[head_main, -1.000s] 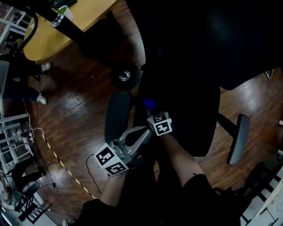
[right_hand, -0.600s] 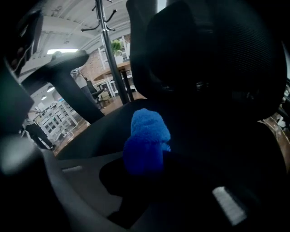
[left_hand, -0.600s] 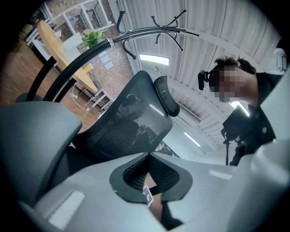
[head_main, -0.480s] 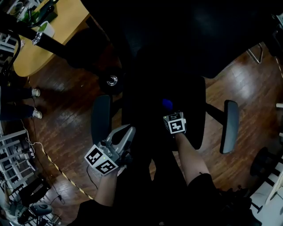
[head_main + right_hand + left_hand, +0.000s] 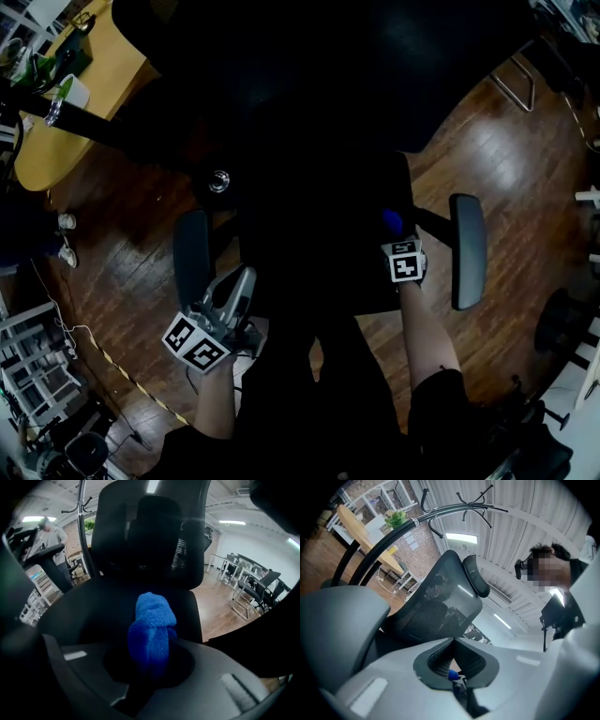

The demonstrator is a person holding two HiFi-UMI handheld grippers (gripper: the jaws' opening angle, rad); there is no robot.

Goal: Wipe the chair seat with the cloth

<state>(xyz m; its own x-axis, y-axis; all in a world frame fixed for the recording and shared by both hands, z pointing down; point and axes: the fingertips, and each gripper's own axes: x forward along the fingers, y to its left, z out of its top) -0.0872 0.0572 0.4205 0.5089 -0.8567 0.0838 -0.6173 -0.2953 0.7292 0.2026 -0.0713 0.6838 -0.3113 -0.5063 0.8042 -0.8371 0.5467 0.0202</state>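
One blue cloth (image 5: pixel 152 630) is gripped, bunched upright, in the right claw (image 5: pixel 149 660), and the jaws are clamped on it. It is held over the right side of the single black chair seat (image 5: pixel 319 244), close to the right one of two grey armrests (image 5: pixel 468 251). Whether it is pressed against the seat cannot be told. One tall backrest (image 5: pixel 150 531) is seen straight ahead in the right gripper view. Across the seat, the left claw (image 5: pixel 246 274) is held by the front left corner, beside the other armrest (image 5: pixel 192 258), jaws drawn together with nothing between them. Two claws, one cloth. A wooden floor (image 5: pixel 122 244) is spread beneath, and one tan counter (image 5: pixel 37 150) is glimpsed far left.
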